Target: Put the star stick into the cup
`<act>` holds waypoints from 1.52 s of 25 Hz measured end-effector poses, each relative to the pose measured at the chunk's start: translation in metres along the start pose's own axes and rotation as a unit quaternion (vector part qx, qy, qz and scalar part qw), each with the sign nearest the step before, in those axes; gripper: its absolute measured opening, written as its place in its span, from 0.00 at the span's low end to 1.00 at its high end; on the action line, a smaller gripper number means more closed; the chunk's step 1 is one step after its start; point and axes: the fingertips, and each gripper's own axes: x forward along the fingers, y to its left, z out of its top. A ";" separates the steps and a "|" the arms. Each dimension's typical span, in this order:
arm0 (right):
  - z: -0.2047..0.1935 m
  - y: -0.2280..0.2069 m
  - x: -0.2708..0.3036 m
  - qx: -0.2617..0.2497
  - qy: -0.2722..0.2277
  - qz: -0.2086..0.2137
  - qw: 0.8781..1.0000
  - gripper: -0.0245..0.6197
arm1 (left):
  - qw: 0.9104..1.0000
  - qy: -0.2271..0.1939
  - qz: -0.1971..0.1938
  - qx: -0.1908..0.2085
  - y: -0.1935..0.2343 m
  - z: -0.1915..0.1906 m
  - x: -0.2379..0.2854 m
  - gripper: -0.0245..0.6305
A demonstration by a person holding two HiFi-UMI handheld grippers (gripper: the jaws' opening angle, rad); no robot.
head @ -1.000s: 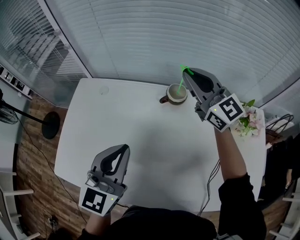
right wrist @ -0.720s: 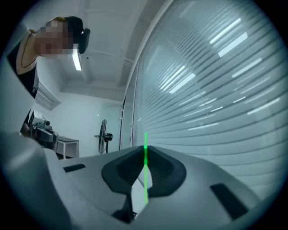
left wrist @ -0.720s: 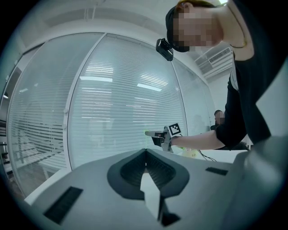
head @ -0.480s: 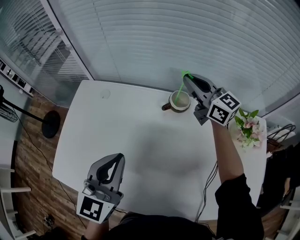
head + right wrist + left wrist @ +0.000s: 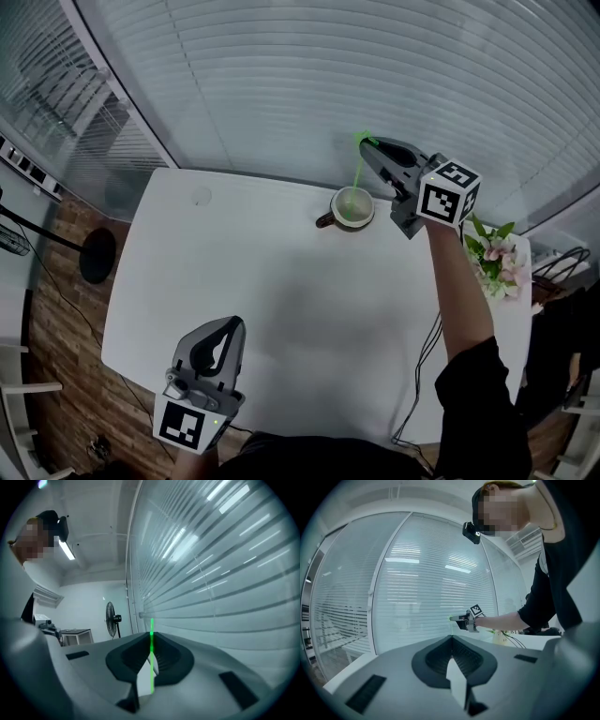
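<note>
A brown cup (image 5: pixel 351 208) with a pale inside stands at the far side of the white table (image 5: pixel 281 300). My right gripper (image 5: pixel 367 147) hovers level just above and behind it, shut on the thin green star stick (image 5: pixel 357 172). The stick hangs nearly upright from the fingertips, and its lower end reaches into the cup's mouth. In the right gripper view the stick (image 5: pixel 151 663) runs straight down between the closed jaws. My left gripper (image 5: pixel 231 325) stays at the near left edge of the table, jaws together with nothing in them.
A bunch of pink flowers (image 5: pixel 497 251) stands at the table's right edge beside my right arm. A cable (image 5: pixel 422 361) hangs off the right side. Window blinds run right behind the cup. A fan's round base (image 5: pixel 98 254) sits on the floor to the left.
My right gripper rolled and sank a little over the cup, so the stick stands more upright with its lower end in the cup's mouth. The left gripper hardly moved.
</note>
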 end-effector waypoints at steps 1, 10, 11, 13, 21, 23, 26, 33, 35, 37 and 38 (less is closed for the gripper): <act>0.000 -0.002 0.001 0.005 0.003 0.001 1.000 0.07 | 1.000 0.000 0.001 -0.001 0.000 -0.001 0.000 0.06; -0.012 -0.014 0.006 0.071 -0.005 0.007 0.997 0.07 | 1.000 0.005 0.001 0.001 0.002 -0.003 0.001 0.06; -0.013 -0.015 0.007 0.073 -0.004 0.006 0.997 0.07 | 1.000 0.005 0.001 0.001 0.002 -0.003 0.002 0.06; -0.013 -0.016 0.008 0.076 -0.005 0.006 0.997 0.07 | 1.000 0.004 -0.001 0.000 0.001 -0.003 0.003 0.06; -0.015 -0.018 0.009 0.077 -0.009 -0.014 0.997 0.07 | 1.000 0.003 -0.003 -0.003 0.001 -0.006 0.005 0.06; -0.018 -0.019 0.009 0.072 -0.003 -0.026 0.997 0.08 | 1.000 0.003 -0.003 -0.003 0.001 -0.005 0.005 0.06; -0.027 -0.022 0.008 0.042 0.022 -0.048 0.998 0.10 | 1.000 0.004 -0.003 -0.003 0.001 -0.006 0.005 0.06; -0.039 -0.026 0.005 0.028 0.043 -0.080 0.996 0.14 | 1.000 0.004 -0.004 -0.003 0.001 -0.006 0.006 0.06; -0.040 -0.027 0.005 0.031 0.046 -0.088 0.995 0.16 | 1.000 0.003 -0.004 -0.003 0.002 -0.004 0.007 0.06; -0.042 -0.027 0.005 0.028 0.050 -0.098 0.994 0.17 | 1.000 0.002 -0.005 -0.002 0.001 -0.004 0.008 0.06; -0.043 -0.028 0.005 0.024 0.055 -0.102 0.993 0.16 | 1.000 0.002 -0.005 -0.002 0.001 -0.004 0.008 0.06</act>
